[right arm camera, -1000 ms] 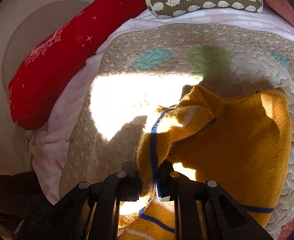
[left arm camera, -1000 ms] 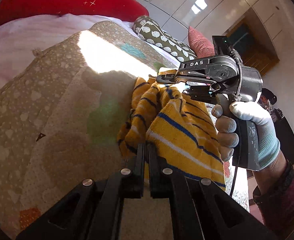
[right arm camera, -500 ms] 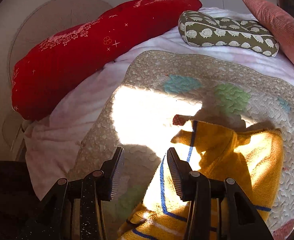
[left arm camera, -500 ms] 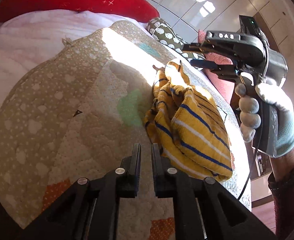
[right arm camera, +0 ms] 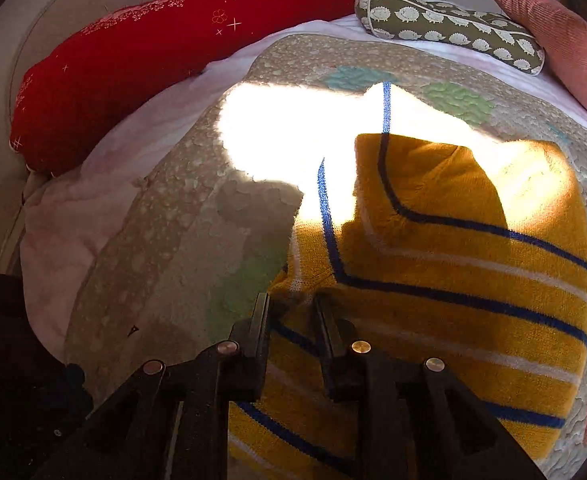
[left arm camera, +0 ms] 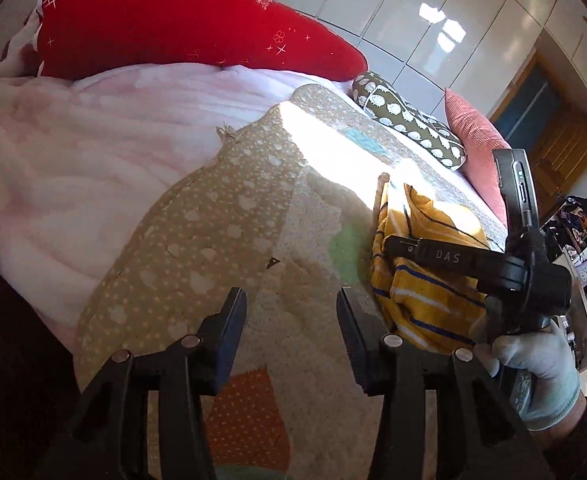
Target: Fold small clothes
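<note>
A yellow sweater (right arm camera: 453,288) with blue and white stripes lies folded over on the patterned quilt (right arm camera: 165,240). My right gripper (right arm camera: 291,304) is down at the sweater's left hem, and its jaws are closing with a fold of the knit filling the gap between them. In the left wrist view the sweater (left arm camera: 425,296) lies to the right, with the right gripper (left arm camera: 389,242) and a gloved hand (left arm camera: 533,364) over it. My left gripper (left arm camera: 291,300) hangs over bare quilt (left arm camera: 213,240) left of the sweater, its jaws opening with nothing between them.
A red bolster (right arm camera: 141,52) and a pink blanket (left arm camera: 73,168) lie along the left and far side. A green hedgehog-print cushion (right arm camera: 449,20) and a pink pillow (right arm camera: 561,40) sit at the back right. A bright patch of sunlight (right arm camera: 293,132) crosses the quilt.
Both grippers let go of the sweater. The left one drew back and to the left and opened wide. The right one opened, came down to the sweater's left hem and is closing there.
</note>
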`<state>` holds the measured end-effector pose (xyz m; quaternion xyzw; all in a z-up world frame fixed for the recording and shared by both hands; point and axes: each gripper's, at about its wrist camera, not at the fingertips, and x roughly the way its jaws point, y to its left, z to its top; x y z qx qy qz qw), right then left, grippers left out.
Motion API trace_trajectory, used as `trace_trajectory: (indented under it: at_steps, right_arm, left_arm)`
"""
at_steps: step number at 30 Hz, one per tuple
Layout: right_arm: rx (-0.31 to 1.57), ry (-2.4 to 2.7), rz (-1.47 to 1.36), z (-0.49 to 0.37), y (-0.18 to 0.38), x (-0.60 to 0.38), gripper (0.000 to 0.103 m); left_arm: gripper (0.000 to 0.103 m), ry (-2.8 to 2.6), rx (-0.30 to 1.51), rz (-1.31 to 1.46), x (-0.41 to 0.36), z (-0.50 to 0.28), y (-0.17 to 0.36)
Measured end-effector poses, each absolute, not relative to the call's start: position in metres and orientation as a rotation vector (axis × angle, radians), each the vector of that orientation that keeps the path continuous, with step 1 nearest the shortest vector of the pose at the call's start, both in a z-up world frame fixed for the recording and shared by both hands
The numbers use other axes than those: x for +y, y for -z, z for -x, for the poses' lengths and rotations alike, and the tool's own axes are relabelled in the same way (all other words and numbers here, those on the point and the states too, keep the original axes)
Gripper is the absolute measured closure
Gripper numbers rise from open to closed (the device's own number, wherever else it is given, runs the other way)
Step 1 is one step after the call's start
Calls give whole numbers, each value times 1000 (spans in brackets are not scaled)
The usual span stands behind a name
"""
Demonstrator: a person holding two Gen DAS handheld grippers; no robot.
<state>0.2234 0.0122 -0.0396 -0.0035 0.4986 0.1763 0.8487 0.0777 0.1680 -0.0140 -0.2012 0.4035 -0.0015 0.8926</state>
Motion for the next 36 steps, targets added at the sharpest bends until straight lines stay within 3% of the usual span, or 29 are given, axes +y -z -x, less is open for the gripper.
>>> trace_trajectory:
  at_steps: [4,20,36]
  right_arm:
    - [975,-346,133,-206,31,27,65]
    - [769,-165,317,-112,-8,-22,59]
    - [821,62,169,-62,14,-137,50]
  left_arm:
    - [51,-15,836,394,169,-76,11]
    - [47,-28,833,291,133,-58,-9]
    - [43,65,855,75,38,-47,-20]
